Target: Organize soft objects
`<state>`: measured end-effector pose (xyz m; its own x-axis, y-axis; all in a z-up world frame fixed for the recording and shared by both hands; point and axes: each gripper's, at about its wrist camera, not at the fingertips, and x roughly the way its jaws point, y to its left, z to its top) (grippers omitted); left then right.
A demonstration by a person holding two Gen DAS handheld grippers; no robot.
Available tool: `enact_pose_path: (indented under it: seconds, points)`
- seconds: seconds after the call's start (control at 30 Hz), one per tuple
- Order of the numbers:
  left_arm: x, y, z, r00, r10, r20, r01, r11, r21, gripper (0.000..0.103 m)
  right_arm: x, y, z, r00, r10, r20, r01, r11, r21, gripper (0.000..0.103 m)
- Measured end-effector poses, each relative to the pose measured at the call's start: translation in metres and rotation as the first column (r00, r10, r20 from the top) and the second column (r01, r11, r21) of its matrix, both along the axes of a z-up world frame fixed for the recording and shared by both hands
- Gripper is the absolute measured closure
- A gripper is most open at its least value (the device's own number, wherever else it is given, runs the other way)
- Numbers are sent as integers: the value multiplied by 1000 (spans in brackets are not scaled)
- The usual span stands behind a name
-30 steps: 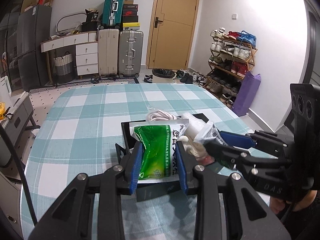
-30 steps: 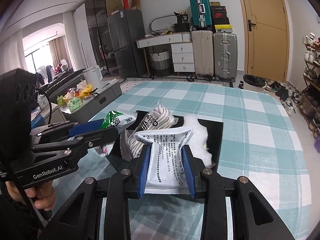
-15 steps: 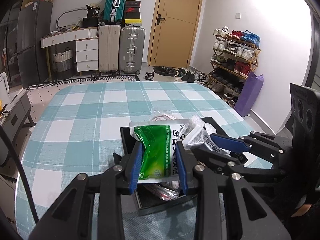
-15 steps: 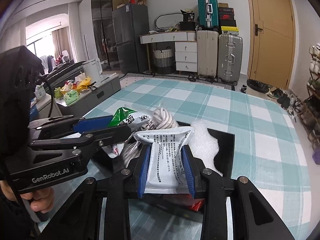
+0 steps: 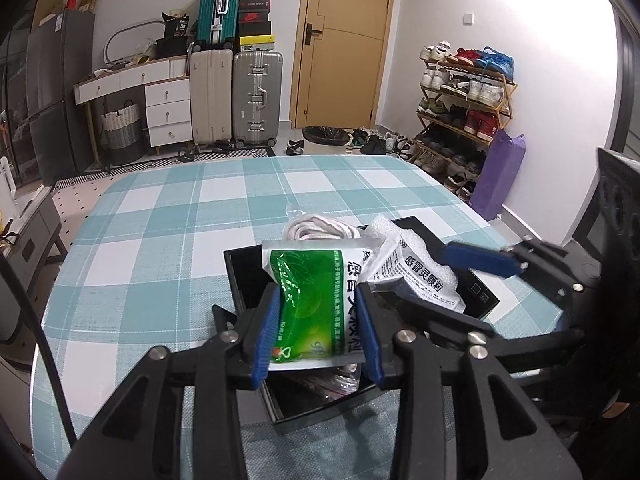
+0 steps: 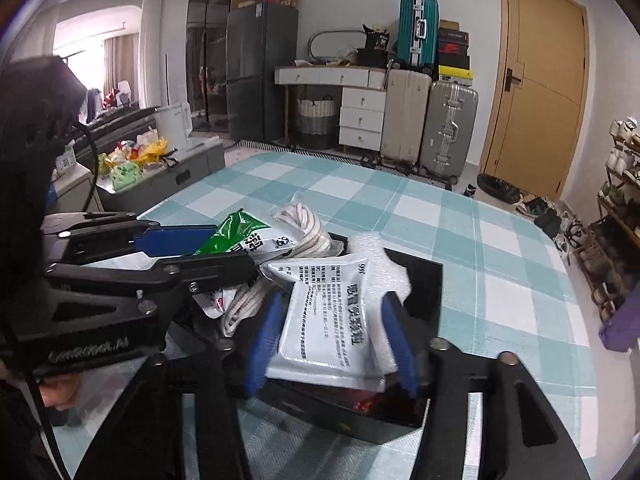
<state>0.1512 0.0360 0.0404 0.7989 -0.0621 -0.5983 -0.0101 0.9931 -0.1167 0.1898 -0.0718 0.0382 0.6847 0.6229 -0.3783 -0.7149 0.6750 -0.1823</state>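
Both claws hang over a black tray (image 5: 240,276) that sits on the checked desk (image 5: 160,220). The left claw (image 5: 318,334) has a green packet (image 5: 312,304) between its blue fingers (image 5: 266,336); its jaws are opening, though the pads still touch the packet's sides. The right claw (image 6: 332,340) is opening too, and the white packet (image 6: 332,320) between its blurred fingers (image 6: 400,344) lies loose, resting on the pile in the tray. Beneath and behind the packets are a striped cloth bundle (image 6: 308,224) and white foam wrap (image 6: 368,244). A hand (image 6: 56,394) holds the left claw's grip at the near left.
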Motion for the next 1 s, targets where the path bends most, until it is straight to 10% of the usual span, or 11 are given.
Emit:
enact_pose_path:
  seconds: [0.47, 1.0]
  points:
    - [-31, -5, 8, 999, -8, 51, 6, 999, 45, 3, -23, -46, 3, 999, -28, 27, 26, 996, 81, 1]
    - [-75, 3, -3, 986, 79, 146, -86, 995, 44, 0, -53, -65, -12, 998, -8, 70, -3, 988, 153, 1]
